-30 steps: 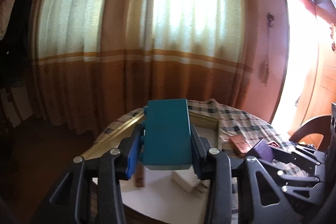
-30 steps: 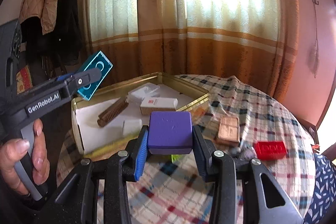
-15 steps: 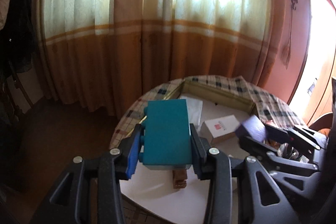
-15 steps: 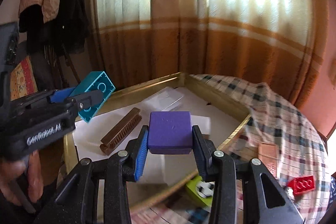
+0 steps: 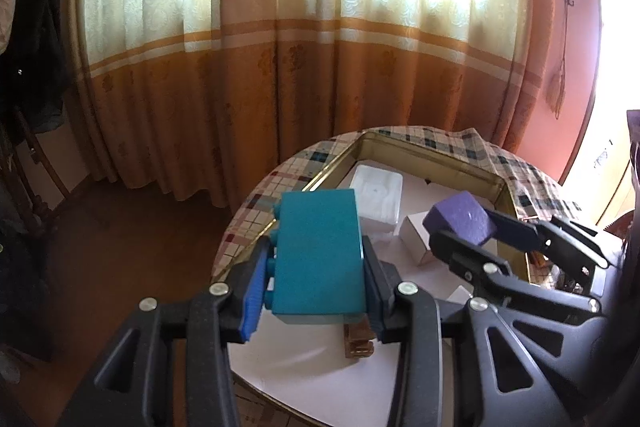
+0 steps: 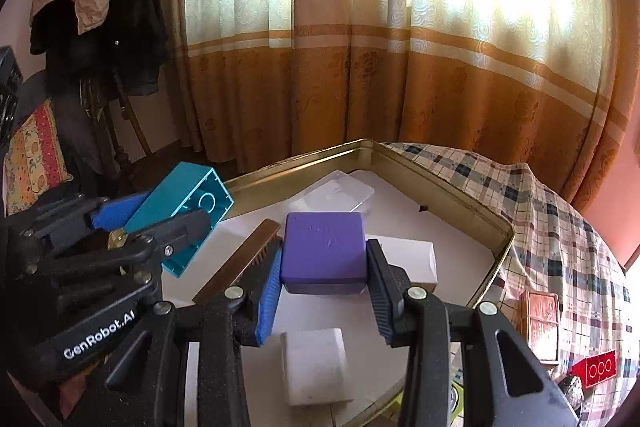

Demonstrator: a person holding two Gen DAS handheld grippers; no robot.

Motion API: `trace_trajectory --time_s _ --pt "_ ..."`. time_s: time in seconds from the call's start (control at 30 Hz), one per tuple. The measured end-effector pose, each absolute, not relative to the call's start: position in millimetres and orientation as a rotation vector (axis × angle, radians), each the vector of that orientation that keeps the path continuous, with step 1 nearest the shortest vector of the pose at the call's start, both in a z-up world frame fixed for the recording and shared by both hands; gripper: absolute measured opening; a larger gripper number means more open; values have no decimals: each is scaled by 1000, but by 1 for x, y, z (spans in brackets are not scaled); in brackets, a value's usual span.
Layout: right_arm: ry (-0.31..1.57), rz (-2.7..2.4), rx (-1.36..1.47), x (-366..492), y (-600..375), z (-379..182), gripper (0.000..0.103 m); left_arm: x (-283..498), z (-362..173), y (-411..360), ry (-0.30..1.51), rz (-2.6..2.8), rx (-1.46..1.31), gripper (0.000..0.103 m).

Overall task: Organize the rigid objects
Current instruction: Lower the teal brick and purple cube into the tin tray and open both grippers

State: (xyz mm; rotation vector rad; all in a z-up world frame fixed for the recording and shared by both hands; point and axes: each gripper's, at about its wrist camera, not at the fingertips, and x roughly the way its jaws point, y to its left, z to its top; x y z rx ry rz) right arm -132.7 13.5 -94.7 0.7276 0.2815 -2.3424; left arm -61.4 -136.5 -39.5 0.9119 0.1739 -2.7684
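On the left we have the left gripper (image 5: pixel 316 279) clamped on a teal plastic building brick (image 5: pixel 318 255), its smooth long side facing our camera, long axis running away from us along the fingers, studs poking out to the left; from the right wrist view that same brick (image 6: pixel 182 215) shows its hollow underside with round tubes, tilted up and away, held above the near-left edge of the gold metal tray (image 6: pixel 448 199); the tray's low brassy wall (image 5: pixel 432 155) runs round a white paper lining, and most of that lining near the front lies bare; below the teal brick, a brown wooden brush (image 6: pixel 240 263) lies flat on the lining, long axis slanting from near-left to far-right; further in, a clear ribbed plastic box (image 5: pixel 376 195) sits against the far corner; moving right, the right gripper (image 6: pixel 324 287) is closed on a purple matte cube (image 6: pixel 324 251), flat top up, held over the middle of the tray; under it lie a white cardboard box (image 6: pixel 408 259) and, nearer us, a white foam block (image 6: pixel 316 367); right of the tray wall, on the checked tablecloth (image 6: pixel 560 227), we see a copper-coloured rectangular block (image 6: pixel 540 323) and a red plastic brick (image 6: pixel 598 373), both well apart from the grippers.
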Motion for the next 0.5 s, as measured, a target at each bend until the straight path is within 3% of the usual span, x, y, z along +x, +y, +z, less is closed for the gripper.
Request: trace_trajectory --time_s 0.07,0.17,0.27,0.33,0.43,0.5 --pt "276 -2341 737 -136 13 -96 44 -61 -40 -137 174 -2757 905 42" --pt "254 -2346 742 -137 15 -94 55 -60 -38 -138 158 -2747 892 44" --pt "222 -2357 746 -137 23 -91 61 -58 -35 -140 170 -2730 873 60" --pt "200 -2359 758 -136 31 -87 65 -55 -34 -143 199 -2714 866 80" --pt "184 -2358 749 -128 54 -84 70 -47 -28 -140 244 -2736 833 94" --pt "171 -2377 748 -121 77 -82 70 -42 -23 -131 233 -2759 808 96"
